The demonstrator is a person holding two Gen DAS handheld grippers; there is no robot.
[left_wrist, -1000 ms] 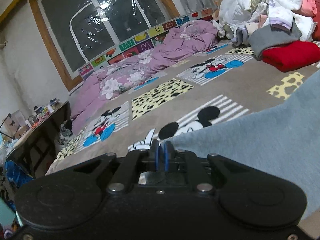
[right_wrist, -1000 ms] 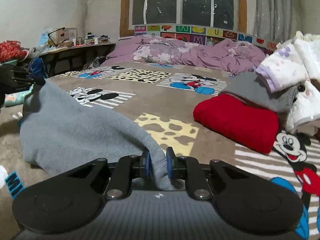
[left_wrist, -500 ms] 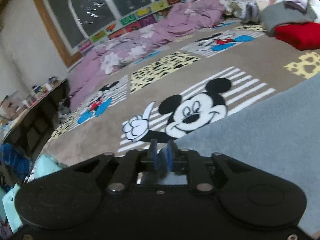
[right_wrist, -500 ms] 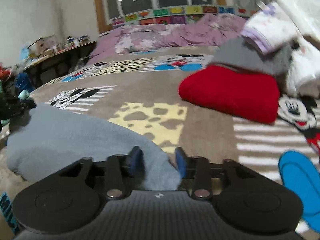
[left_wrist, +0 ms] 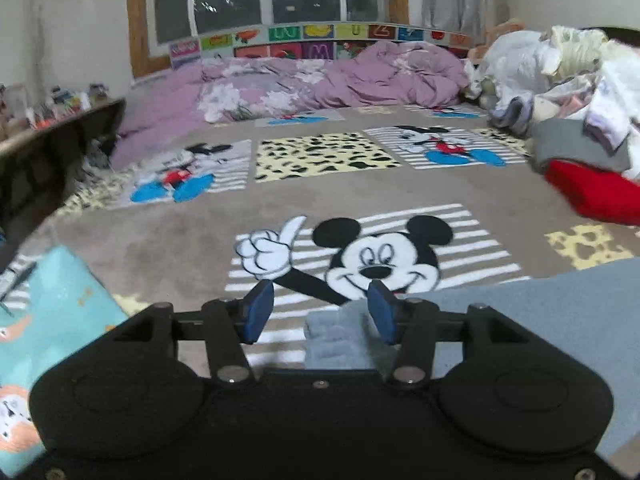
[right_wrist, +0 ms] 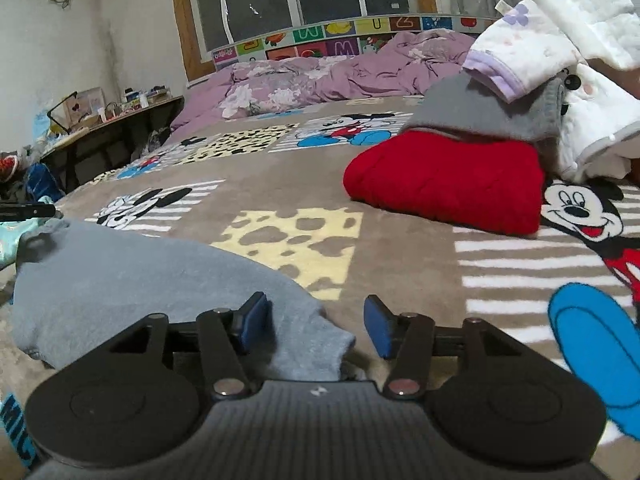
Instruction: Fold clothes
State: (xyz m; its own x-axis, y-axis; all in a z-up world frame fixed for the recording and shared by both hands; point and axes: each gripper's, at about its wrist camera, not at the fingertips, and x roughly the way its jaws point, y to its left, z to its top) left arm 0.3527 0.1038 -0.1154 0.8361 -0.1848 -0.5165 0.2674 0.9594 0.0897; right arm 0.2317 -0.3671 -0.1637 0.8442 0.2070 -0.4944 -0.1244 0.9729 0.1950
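A grey-blue fleece garment lies flat on the Mickey Mouse blanket. My right gripper is open, its jaws wide apart over the garment's near corner, which lies loose between them. My left gripper is open too, with the garment's other end lying between and to the right of its blue pads. Neither gripper holds the cloth.
A folded red garment lies at the right with a grey one and a heap of white clothes on it. A crumpled purple quilt lies at the back. A turquoise cloth is at the left, by a cluttered desk.
Both grippers were shut on the grey-blue garment's ends and held it up. They lowered it onto the blanket and opened, letting it go.
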